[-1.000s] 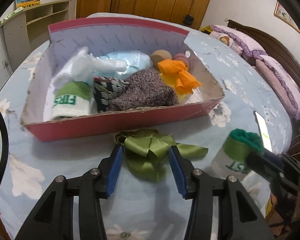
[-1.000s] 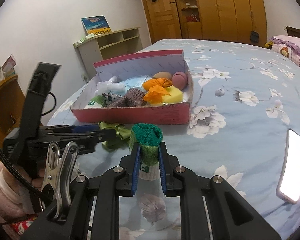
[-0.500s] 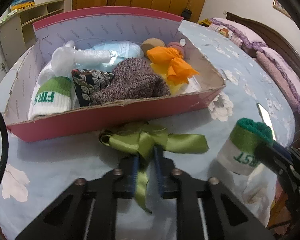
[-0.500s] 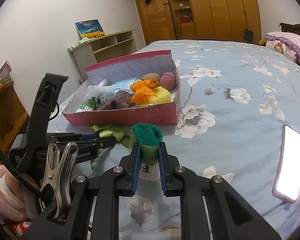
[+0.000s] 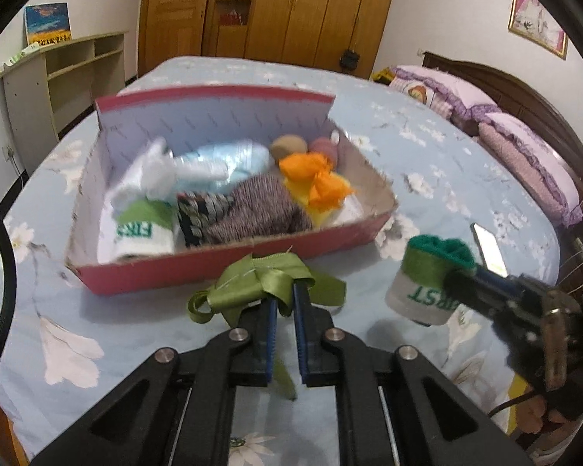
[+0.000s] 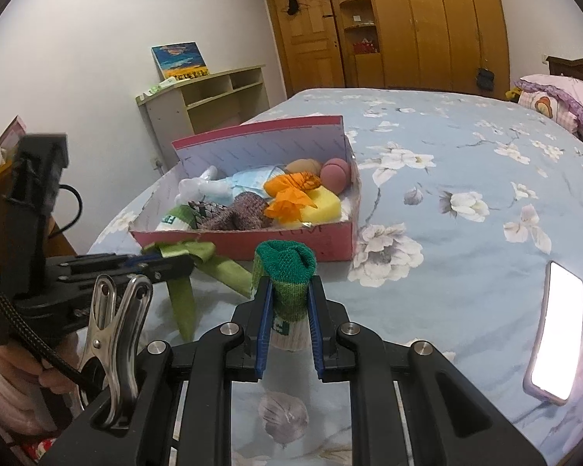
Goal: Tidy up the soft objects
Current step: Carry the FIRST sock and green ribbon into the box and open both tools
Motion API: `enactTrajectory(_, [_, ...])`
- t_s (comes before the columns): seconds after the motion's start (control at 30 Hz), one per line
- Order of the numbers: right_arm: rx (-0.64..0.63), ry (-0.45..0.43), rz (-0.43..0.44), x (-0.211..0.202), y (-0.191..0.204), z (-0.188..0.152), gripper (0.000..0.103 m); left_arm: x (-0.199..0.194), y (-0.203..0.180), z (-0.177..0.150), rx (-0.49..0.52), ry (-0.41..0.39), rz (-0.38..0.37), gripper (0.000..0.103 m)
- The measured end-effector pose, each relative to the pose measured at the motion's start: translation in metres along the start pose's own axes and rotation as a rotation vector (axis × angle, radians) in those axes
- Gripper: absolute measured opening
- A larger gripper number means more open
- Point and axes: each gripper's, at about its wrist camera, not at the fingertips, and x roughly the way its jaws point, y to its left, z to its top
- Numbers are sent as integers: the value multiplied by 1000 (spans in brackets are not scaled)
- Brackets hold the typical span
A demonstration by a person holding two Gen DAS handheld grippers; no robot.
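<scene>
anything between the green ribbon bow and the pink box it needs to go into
Only the pink box's low front wall, right beyond the green ribbon bow held by the left gripper. Lifting over it should do; the box already looks crowded inside.

A blue flowered bedspread (image 6: 466, 147) covers the bed. A lit phone (image 6: 555, 341) lies on it, screen up. Purple pillows (image 5: 524, 143) sit by the dark headboard (image 5: 524, 89). Against the wall stand a pale shelf unit (image 6: 206, 97), with a painting (image 6: 179, 60) on top, and wooden wardrobes (image 6: 408, 27).

Right tongs (image 6: 288, 310) clamping rolled sock (image 6: 287, 277)
</scene>
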Motion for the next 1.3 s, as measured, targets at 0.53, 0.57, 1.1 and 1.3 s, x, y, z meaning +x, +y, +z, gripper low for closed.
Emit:
enactTrajectory(0.53, [-72, -52, 21, 10, 24, 38, 18, -35, 25, 43, -9, -133, 71, 9])
enactTrajectory(0.57, [-77, -58, 23, 11, 26, 42, 18, -35, 26, 47, -7, -143, 80, 9])
enactTrajectory(1.1, [-82, -100, 46, 43, 35, 85, 18, -20, 47, 80, -20, -164, 118, 9])
enactTrajectory(1.3, [-62, -79, 43, 58, 30, 87, 18, -9, 52, 80, -31, -136, 122, 9])
